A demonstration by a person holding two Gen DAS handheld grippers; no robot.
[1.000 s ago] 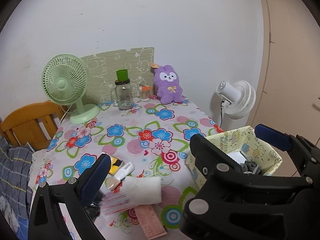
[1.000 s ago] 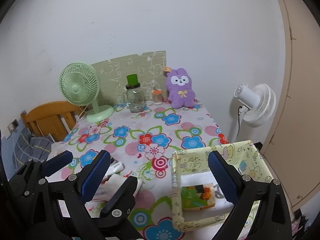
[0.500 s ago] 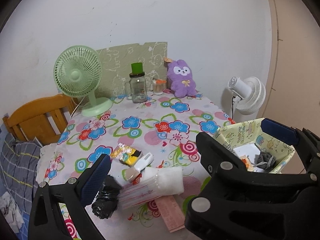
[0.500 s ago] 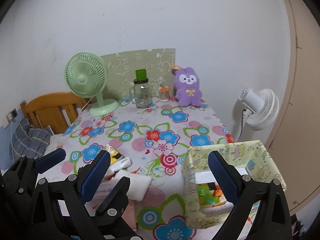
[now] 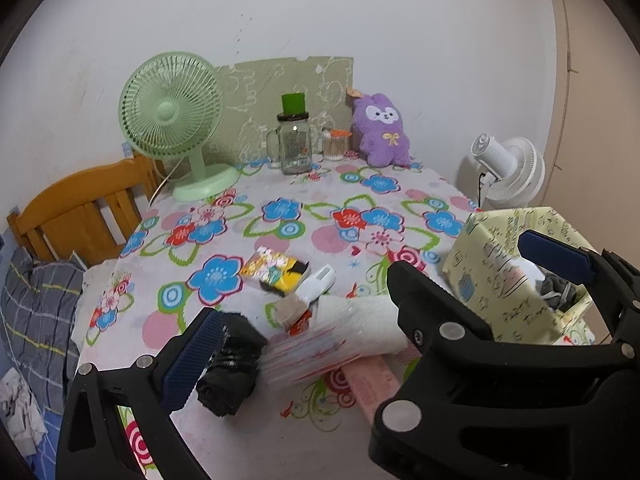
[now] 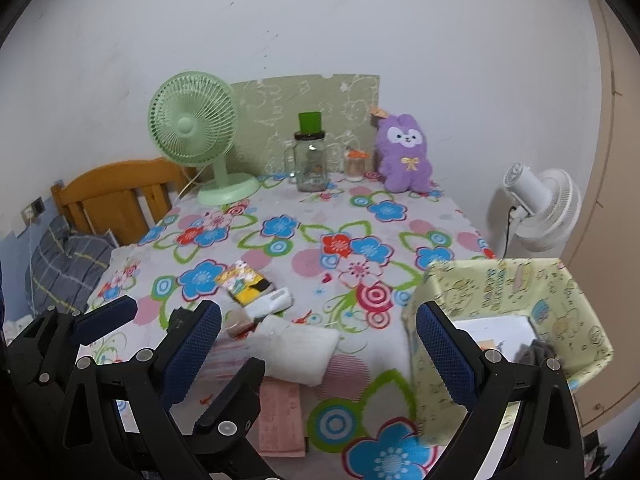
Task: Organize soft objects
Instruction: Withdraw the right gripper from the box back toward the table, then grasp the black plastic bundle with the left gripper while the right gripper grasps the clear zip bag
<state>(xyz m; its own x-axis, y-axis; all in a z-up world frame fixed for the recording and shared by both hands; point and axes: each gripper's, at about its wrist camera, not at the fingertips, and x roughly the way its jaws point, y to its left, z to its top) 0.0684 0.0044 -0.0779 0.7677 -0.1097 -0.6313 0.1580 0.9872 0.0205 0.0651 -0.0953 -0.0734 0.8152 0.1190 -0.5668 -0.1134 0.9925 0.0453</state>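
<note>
Counts on and around the flowered table

There were two grippers, the left gripper (image 5: 372, 308) and the right gripper (image 6: 318, 354), and two fans: one green desk fan (image 5: 176, 120) on the table and one white fan (image 5: 508, 172) beyond its edge. One purple plush toy (image 5: 382, 130), one glass jar (image 5: 294, 148) with a green top and one small container (image 5: 335, 146) stood at the back. Nearer lay one yellow packet (image 5: 276, 270), one white towel (image 6: 298, 350), one black crumpled lump (image 5: 232, 364), one white tube (image 5: 316, 282), one pink slip (image 6: 280, 416) and one fabric storage box (image 6: 500, 292). One wooden headboard (image 5: 84, 208) showed at the side
</note>
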